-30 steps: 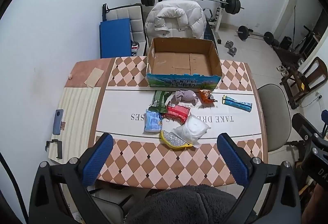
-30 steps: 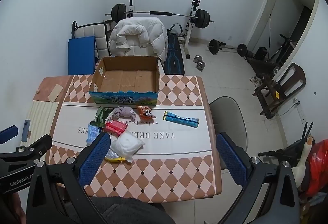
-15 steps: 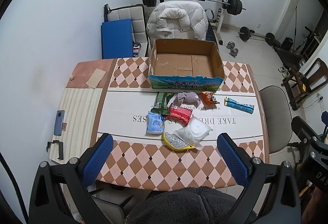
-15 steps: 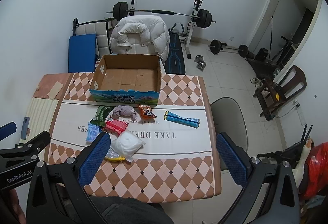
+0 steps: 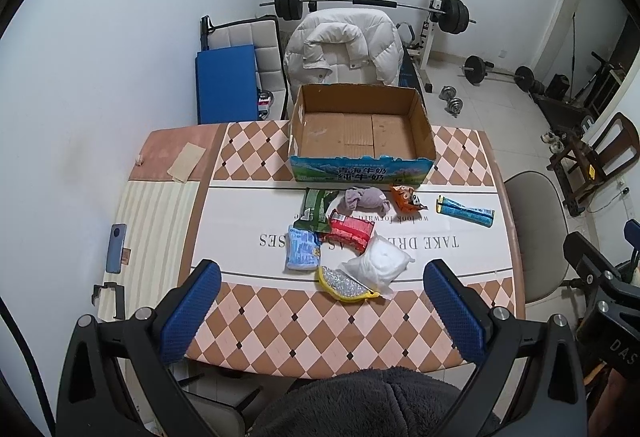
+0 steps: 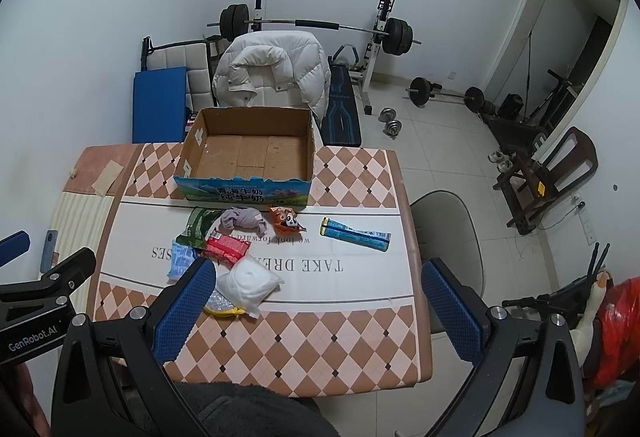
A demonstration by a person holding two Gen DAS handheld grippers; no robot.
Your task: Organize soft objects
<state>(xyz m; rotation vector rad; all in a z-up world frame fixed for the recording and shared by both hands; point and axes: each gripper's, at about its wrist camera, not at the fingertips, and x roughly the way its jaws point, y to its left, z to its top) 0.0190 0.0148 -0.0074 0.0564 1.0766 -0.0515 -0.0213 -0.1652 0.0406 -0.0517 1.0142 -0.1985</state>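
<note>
An empty open cardboard box [image 5: 362,133] [image 6: 248,157] stands at the table's far side. In front of it lie several soft items: a green packet [image 5: 316,209], a grey-purple cloth [image 5: 364,199], an orange snack bag [image 5: 406,197], a red packet [image 5: 350,231], a light-blue packet [image 5: 303,249], a white bag [image 5: 378,265], a yellow-rimmed silver pouch [image 5: 344,285] and a long blue packet [image 5: 466,211] [image 6: 356,235]. My left gripper [image 5: 322,311] and right gripper [image 6: 316,307] are both open and empty, held high above the table's near edge.
The checkered table [image 5: 280,321] has a phone [image 5: 116,249] on a striped mat at the left. A chair with a white jacket [image 5: 344,49] stands behind the box, another chair [image 6: 448,229] at the right. Weights and a barbell rack fill the room behind.
Both cameras have drifted slightly, so the table and box sit a little lower in view. Nothing on the table has moved.
</note>
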